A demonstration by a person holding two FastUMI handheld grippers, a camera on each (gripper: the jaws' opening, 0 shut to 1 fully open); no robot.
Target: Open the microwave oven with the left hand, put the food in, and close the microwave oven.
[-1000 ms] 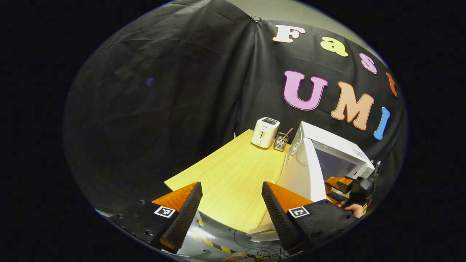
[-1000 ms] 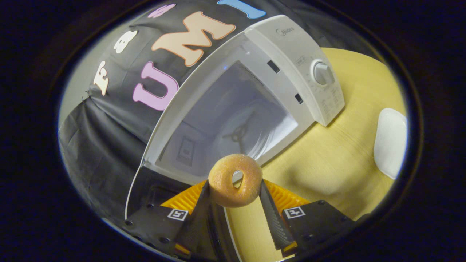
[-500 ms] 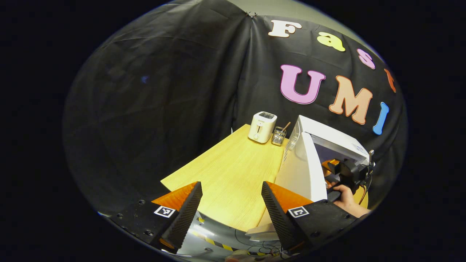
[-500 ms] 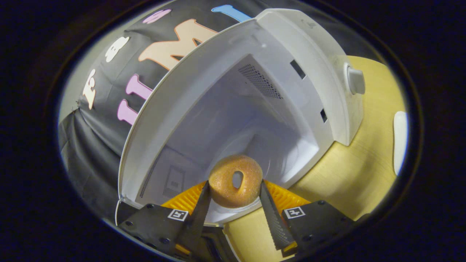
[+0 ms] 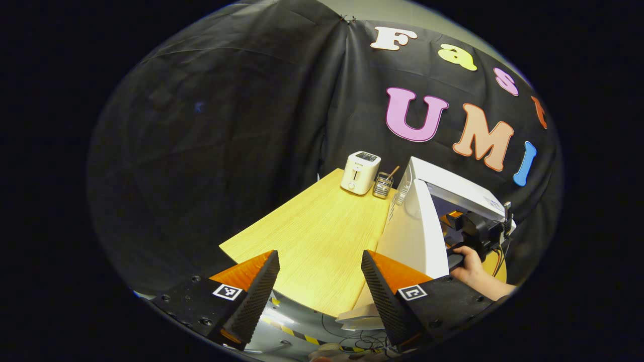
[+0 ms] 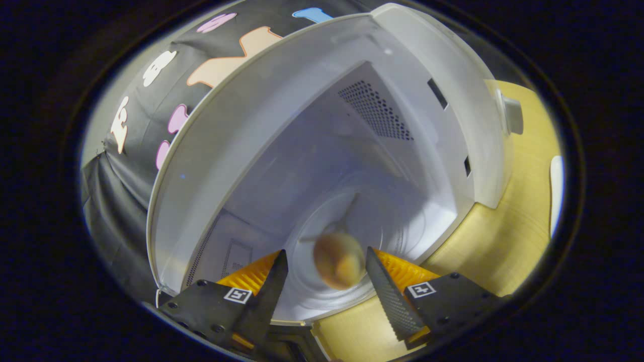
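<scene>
**Listener:** Start with what is closest. How does the right gripper stand?

**Operator:** In my right gripper view, the right gripper has its two fingers spread wide. Between them is the doughnut, smeared by blur. There is a clear gap on its left side. On the other side it sits very near the finger, and I cannot tell whether they touch. Both fingers do not press on it, so I call the gripper open and not gripping.

**Listener:** Where is the doughnut, and which way does it lie?

**Operator:** It is level with the fingertips, closer to the finger on the right of the picture. It is inside the mouth of the microwave oven, above the near edge of the round glass turntable. It appears as an oval, taller than it is wide. The blur hides its hole, so I cannot say which way the ring faces.

**Listener:** And the left gripper?

**Operator:** In my left gripper view, the left gripper is open with nothing between its fingers. It is above the near edge of the wooden table. Beyond it, the white oven door stands swung open. A hand holds the other gripper at the oven's opening. Farthest back, a white toaster and a wire holder stand side by side near the cloth wall.
</scene>
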